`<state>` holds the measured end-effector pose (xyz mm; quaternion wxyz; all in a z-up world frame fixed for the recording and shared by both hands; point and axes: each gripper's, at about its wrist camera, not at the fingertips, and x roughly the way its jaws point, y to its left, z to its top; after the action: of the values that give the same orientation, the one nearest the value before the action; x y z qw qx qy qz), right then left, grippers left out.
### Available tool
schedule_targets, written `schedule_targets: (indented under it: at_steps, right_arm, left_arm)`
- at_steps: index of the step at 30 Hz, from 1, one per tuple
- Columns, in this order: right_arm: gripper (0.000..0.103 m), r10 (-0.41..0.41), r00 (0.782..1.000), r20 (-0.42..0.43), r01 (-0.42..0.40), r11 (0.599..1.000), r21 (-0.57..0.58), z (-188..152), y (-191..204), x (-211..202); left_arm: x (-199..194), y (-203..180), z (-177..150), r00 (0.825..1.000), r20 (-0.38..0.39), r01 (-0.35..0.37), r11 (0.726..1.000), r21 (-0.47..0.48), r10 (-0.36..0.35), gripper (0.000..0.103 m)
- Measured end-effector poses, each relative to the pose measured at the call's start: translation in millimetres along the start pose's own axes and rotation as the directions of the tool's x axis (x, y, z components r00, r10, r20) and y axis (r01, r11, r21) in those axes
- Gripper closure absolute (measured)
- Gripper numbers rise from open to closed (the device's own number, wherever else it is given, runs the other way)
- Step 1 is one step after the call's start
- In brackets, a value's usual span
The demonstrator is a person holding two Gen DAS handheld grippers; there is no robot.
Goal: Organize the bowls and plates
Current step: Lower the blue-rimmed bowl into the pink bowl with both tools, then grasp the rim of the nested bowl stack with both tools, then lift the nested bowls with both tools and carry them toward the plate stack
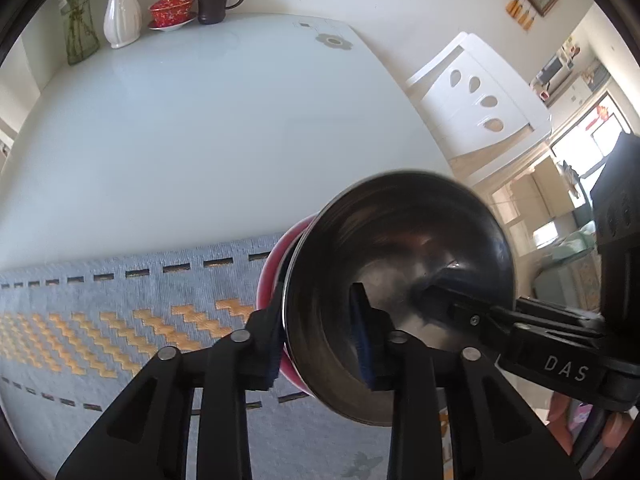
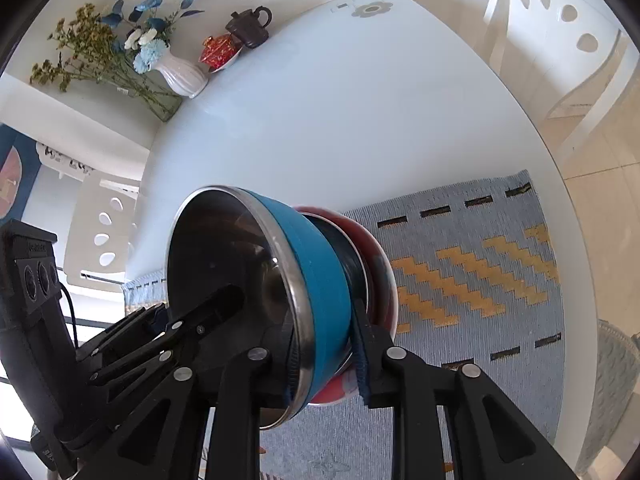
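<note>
**Stacked bowls at risk of tipping as the grips part**

The left hand-held gripper (image 1: pixel 322 346) is straddling the steel bowl's (image 1: pixel 400 280) rim, its pads seemingly no longer pressing. The right hand-held gripper (image 2: pixel 326 354) is clamping the opposite wall. The bowl is nesting in the red bowl (image 1: pixel 276 276) on the woven mat (image 1: pixel 120 320). Uneven release could be tilting or dragging the stack. At eleven o'clock on the worktop (image 1: pixel 180 140), vase (image 1: pixel 121 14), lidded cup (image 1: pixel 172 10) and brown mug (image 1: pixel 214 2) are standing well apart.

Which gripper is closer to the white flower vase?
Left. The left gripper straddles the blue bowl's rim on the vase's side; the right gripper grips the rim's far side.
</note>
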<state>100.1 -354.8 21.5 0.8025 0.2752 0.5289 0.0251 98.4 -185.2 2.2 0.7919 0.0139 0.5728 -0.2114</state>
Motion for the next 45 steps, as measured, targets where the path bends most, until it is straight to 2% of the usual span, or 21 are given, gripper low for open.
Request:
schedule_targets:
  at_steps: [3, 8, 9, 10, 12, 15, 17, 18, 20, 25, 29, 34, 38, 45]
  right_arm:
    - [0.078, -0.031, 0.999, 0.006, 0.031, 1.000, 0.001, 0, -4, -3]
    - [0.078, 0.014, 1.000, 0.022, -0.014, 0.999, 0.034, 0, -15, -11]
    - [0.078, 0.027, 0.999, 0.029, -0.028, 0.999, 0.046, -1, -18, -12]
    - [0.078, 0.037, 0.999, 0.035, -0.039, 0.997, 0.059, -1, -20, -13]
    - [0.078, 0.050, 0.998, 0.043, -0.054, 0.995, 0.081, -2, -23, -15]
    - [0.078, 0.049, 0.995, 0.091, -0.057, 0.995, 0.084, -4, -24, -25]
    - [0.078, 0.041, 0.987, 0.158, -0.058, 0.993, 0.104, -5, -26, -37]
    - [0.076, 0.047, 0.982, 0.183, -0.070, 0.991, 0.118, -5, -29, -40]
    - [0.060, 0.067, 0.980, 0.187, -0.094, 0.985, 0.144, -5, -35, -39]
    - [0.060, 0.082, 0.988, 0.135, -0.106, 0.978, 0.182, -2, -46, -24]
    - [0.060, 0.148, 0.985, 0.083, -0.162, 0.965, 0.204, -1, -48, -4]
    - [0.060, 0.183, 0.983, 0.026, -0.185, 0.960, 0.211, -1, -43, 20]
    - [0.060, 0.161, 0.987, 0.004, -0.159, 0.969, 0.190, 2, -39, 33]
    - [0.059, 0.179, 0.983, -0.033, -0.169, 0.966, 0.194, 2, -45, 52]
  left_arm:
    - [-5, -2, 0, 1.000, 0.012, -0.004, 1.000, 0.009, 0.004, 0.074]
    - [-13, 4, 3, 0.999, 0.035, -0.008, 1.000, -0.016, 0.008, 0.073]
    - [-15, 7, 3, 0.999, 0.044, -0.010, 1.000, -0.025, 0.011, 0.069]
    - [-15, 9, 3, 0.999, 0.045, -0.016, 0.999, -0.029, 0.018, 0.058]
    - [-14, 13, 3, 0.999, 0.047, -0.024, 0.999, -0.040, 0.026, 0.044]
    - [-13, 18, 4, 0.998, 0.054, -0.012, 0.998, -0.065, 0.016, 0.044]
    - [-12, 21, 4, 0.999, 0.051, -0.013, 0.997, -0.073, 0.016, 0.044]
    - [-10, 22, 5, 0.999, 0.042, -0.020, 0.997, -0.072, 0.023, 0.044]
    - [-7, 24, 5, 0.999, 0.028, -0.027, 0.997, -0.071, 0.029, 0.044]
    - [6, 30, 5, 1.000, -0.008, -0.023, 0.995, -0.095, 0.022, 0.044]
    - [13, 29, 3, 1.000, -0.021, -0.021, 0.996, -0.089, 0.019, 0.044]
    - [25, 28, 4, 0.998, -0.055, -0.006, 0.995, -0.097, 0.000, 0.044]
    - [33, 26, 4, 0.998, -0.065, -0.013, 0.997, -0.080, 0.008, 0.044]
    - [46, 31, 2, 0.996, -0.089, 0.002, 0.995, -0.102, -0.011, 0.044]
